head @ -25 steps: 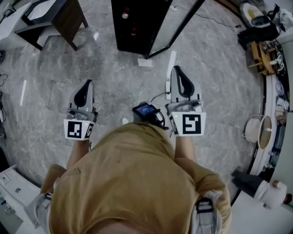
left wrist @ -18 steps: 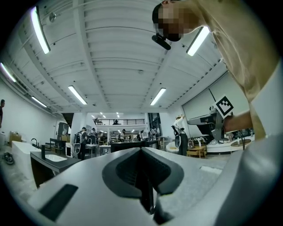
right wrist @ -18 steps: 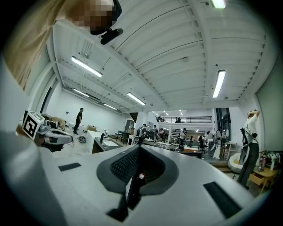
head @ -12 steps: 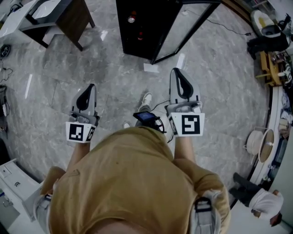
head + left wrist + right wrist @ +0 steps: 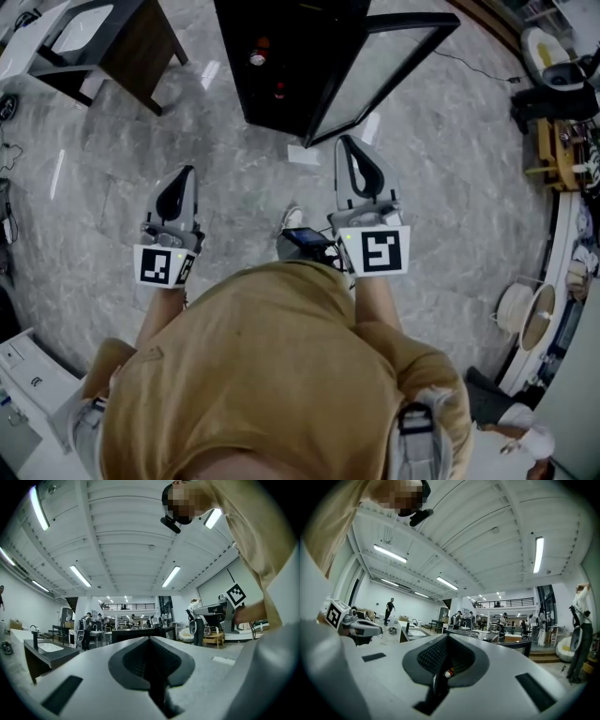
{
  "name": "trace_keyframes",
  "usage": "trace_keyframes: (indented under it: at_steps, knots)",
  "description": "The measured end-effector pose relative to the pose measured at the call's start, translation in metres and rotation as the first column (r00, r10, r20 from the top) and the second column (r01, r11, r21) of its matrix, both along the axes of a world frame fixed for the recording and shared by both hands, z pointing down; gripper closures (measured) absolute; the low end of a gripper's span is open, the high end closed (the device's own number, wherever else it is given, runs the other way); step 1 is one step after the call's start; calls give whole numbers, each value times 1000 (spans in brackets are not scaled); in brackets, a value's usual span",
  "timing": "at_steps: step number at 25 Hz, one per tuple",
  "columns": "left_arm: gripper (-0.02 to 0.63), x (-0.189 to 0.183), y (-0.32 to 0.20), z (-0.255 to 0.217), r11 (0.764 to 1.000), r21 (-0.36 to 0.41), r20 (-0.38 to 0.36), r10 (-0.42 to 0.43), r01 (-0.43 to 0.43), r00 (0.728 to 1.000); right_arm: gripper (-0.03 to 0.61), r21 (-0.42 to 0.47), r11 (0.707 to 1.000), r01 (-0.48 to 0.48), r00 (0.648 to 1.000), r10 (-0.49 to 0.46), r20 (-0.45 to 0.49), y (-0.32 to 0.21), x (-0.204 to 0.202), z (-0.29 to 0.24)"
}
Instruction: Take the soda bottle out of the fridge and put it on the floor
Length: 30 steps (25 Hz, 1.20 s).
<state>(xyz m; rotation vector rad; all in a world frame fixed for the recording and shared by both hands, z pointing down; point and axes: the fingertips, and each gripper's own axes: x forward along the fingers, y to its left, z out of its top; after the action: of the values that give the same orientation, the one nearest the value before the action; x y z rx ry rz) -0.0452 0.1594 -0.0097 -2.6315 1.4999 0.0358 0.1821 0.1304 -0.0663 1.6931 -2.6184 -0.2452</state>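
Evidently the approach was in hand: left tongs and right tongs were held closed, empty, before the fridge; opening around the soda bottle was needed next.

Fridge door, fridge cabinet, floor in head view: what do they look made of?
Fridge door: clear glass pane in a black frame; the floor shows through it. Frame metal or plastic, can't tell.
Fridge cabinet: black, dull finish; material unclear.
Floor: grey veined stone or stone-look tile, polished; it reflects streaks of light.
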Motion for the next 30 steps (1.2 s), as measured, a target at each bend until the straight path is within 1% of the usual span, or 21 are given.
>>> trace_keyframes:
  at_steps: [3, 7, 14, 17, 20, 23, 27, 30]
  knots:
    - [612, 19, -35, -2, 1000, 3, 6, -1, 1, 1000, 577, -8, 1000, 30, 1000, -30, 4, -35, 7, 3]
    - [612, 40, -69, -2, 1000, -11, 23, -17, 17, 1000, 577, -38, 998, 56, 998, -55, 19, -75, 27, 11]
    - [612, 68, -120, -7, 996, -25, 62, -80, 82, 995, 577, -44, 991, 129, 990, -127, 59, -140, 52, 13]
    - [612, 76, -140, -10, 994, -22, 69, -101, 103, 992, 577, -48, 986, 162, 985, -159, 60, -167, 54, 16]
    - [612, 78, -144, -7, 991, -38, 87, -125, 129, 988, 577, -35, 980, 197, 978, -194, 81, -178, 53, 16]
    - [612, 79, -148, -4, 987, -54, 97, -144, 150, 985, 577, -44, 974, 221, 972, -216, 96, -183, 52, 21]
    - [612, 80, -165, -5, 987, -44, 103, -151, 156, 983, 577, -53, 969, 240, 967, -234, 101, -193, 48, 27]
    - [612, 80, -177, -8, 988, -29, 108, -147, 151, 983, 577, -68, 968, 241, 968, -236, 82, -195, 48, 30]
